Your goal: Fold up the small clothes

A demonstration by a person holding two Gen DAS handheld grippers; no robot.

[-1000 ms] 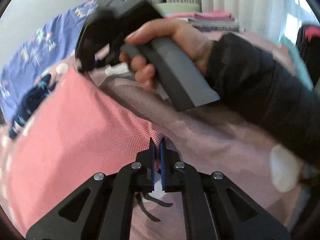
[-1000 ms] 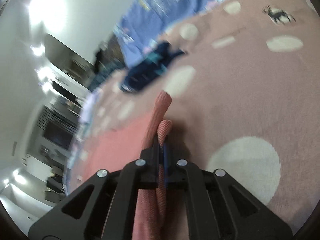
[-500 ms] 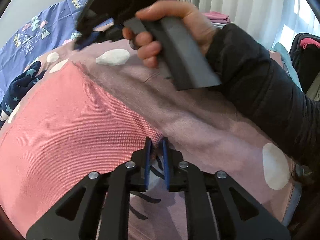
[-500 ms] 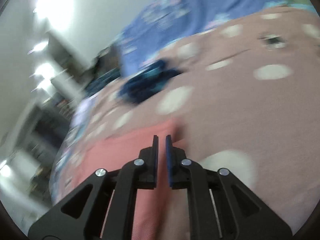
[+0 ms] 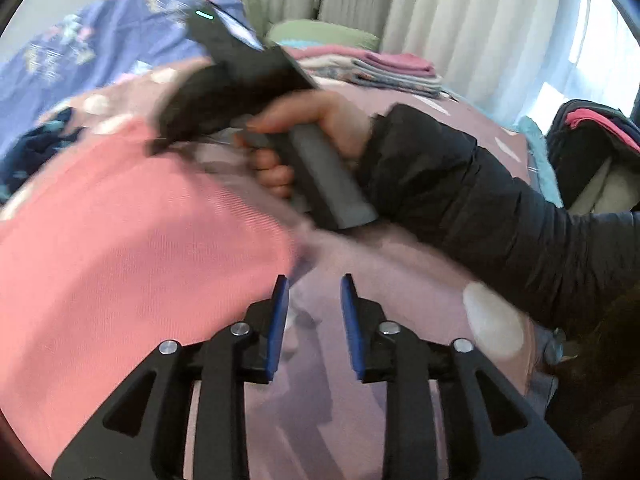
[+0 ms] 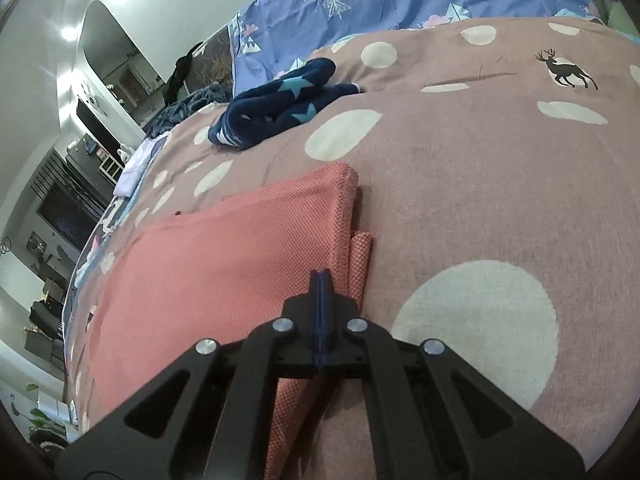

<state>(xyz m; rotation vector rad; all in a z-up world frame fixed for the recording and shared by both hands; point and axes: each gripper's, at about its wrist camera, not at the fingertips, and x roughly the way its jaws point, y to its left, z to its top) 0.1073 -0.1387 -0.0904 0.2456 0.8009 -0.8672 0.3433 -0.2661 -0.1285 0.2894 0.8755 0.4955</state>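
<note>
A pink knit garment (image 6: 240,248) lies folded flat on the mauve dotted bedspread (image 6: 500,184); it also fills the left of the left wrist view (image 5: 132,248). My left gripper (image 5: 314,292) is open and empty, just past the garment's right edge. My right gripper (image 6: 320,280) is shut with nothing between its pads, hovering over the garment's right folded edge. In the left wrist view the right gripper's body (image 5: 240,80) shows, held by a hand in a black sleeve.
A dark blue star-patterned garment (image 6: 280,100) lies crumpled beyond the pink one. A blue patterned sheet (image 6: 400,0) covers the far end of the bed. A stack of folded clothes (image 5: 380,70) sits by the curtains. A dark bag (image 5: 592,152) stands at right.
Both grippers have let go of the pink garment, which now lies flat. My left gripper has opened wide. My right gripper opened, then shut empty and drew back.
</note>
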